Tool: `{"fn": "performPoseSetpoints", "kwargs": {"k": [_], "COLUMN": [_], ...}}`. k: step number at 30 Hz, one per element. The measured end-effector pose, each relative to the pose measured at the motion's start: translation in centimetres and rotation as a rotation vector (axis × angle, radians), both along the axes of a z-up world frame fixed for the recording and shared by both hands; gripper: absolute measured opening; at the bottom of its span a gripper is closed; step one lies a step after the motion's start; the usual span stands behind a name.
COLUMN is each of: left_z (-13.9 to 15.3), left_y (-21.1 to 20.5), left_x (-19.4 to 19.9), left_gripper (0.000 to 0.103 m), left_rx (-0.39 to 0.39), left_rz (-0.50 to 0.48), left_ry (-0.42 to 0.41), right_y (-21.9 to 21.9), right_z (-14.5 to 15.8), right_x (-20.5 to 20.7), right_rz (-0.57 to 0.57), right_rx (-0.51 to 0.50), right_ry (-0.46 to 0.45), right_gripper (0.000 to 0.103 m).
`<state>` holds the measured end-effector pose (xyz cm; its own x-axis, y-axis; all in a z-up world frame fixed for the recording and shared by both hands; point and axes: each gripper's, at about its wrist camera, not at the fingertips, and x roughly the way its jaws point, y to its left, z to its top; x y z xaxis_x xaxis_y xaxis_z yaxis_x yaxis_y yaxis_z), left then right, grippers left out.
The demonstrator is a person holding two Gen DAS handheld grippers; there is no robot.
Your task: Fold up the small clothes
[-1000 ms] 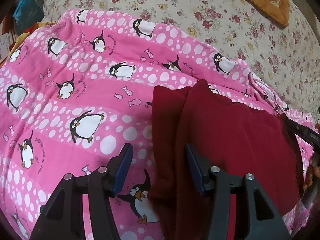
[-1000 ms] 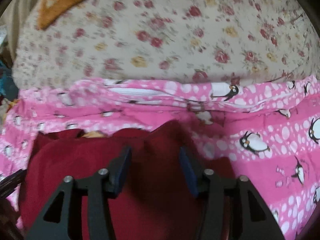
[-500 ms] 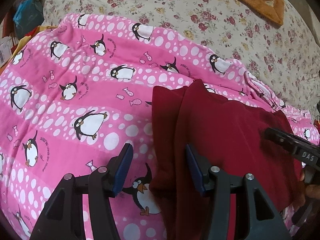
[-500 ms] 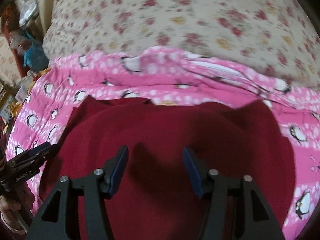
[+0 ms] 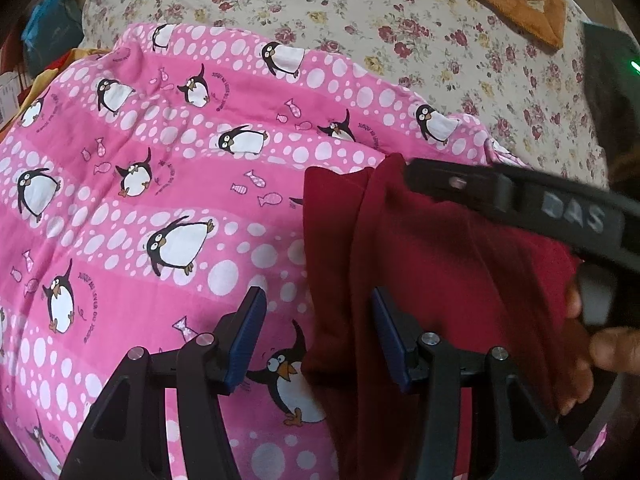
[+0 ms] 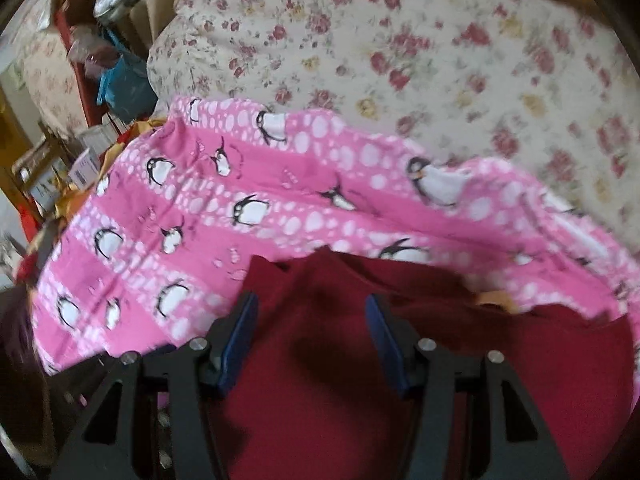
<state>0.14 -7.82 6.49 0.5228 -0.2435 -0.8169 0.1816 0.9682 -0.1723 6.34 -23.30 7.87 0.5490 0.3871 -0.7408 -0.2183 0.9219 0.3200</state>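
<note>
The dark red garment (image 5: 440, 280) lies partly folded on the pink penguin blanket (image 5: 160, 200), with the left claw (image 5: 318, 336) and right claw (image 6: 308, 336) both half open, gripping nothing.

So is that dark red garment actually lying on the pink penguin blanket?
Touching. In the left wrist view the dark red garment lies flat on the pink penguin blanket, no gap along its edge.

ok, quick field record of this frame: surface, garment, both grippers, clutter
surface: pink penguin blanket over a floral cover
garment: dark red cloth, partly folded, a layered edge on its left side
left gripper: open, straddling the cloth's left edge, pads not pressing it
right gripper: open, over the cloth, nothing between the pads; view blurred
hand: holds the right gripper's handle, over the cloth's right side
clutter: blue bag past the blanket's far left corner
</note>
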Motion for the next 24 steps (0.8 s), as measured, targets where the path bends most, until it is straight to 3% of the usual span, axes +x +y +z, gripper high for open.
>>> {"fn": "performPoseSetpoints", "kwargs": {"k": [6, 8, 9, 10, 14, 19, 21, 24], "left_z": [-0.1, -0.1, -0.1, -0.1, -0.1, -0.5, -0.5, -0.5], "left_y": [0.0, 0.1, 0.2, 0.3, 0.4, 0.3, 0.3, 0.3], "left_x": [0.0, 0.0, 0.0, 0.1, 0.1, 0.2, 0.1, 0.1], "left_gripper": [0.033, 0.033, 0.033, 0.033, 0.033, 0.033, 0.033, 0.033], "left_rx": [-0.004, -0.009, -0.011, -0.013, -0.018, -0.018, -0.019, -0.019], "left_rz": [0.001, 0.002, 0.002, 0.002, 0.004, 0.012, 0.012, 0.012], "left_ry": [0.005, 0.008, 0.01, 0.012, 0.017, 0.03, 0.028, 0.025], "right_y": [2.3, 3.3, 3.6, 3.9, 4.3, 4.9, 4.2, 2.9], "right_z": [-1.7, -2.8, -3.2, -3.6, -3.3, -4.7, -4.4, -3.6], "right_x": [1.6, 2.2, 2.4, 2.6, 2.4, 3.0, 2.8, 2.2], "right_rz": [0.047, 0.066, 0.071, 0.072, 0.065, 0.067, 0.059, 0.048], "right_rx": [0.026, -0.026, -0.051, -0.069, -0.037, -0.053, -0.01, 0.074], "right_ry": [0.059, 0.077, 0.087, 0.095, 0.054, 0.083, 0.093, 0.122], "right_gripper": [0.058, 0.037, 0.012, 0.007, 0.005, 0.006, 0.015, 0.038]}}
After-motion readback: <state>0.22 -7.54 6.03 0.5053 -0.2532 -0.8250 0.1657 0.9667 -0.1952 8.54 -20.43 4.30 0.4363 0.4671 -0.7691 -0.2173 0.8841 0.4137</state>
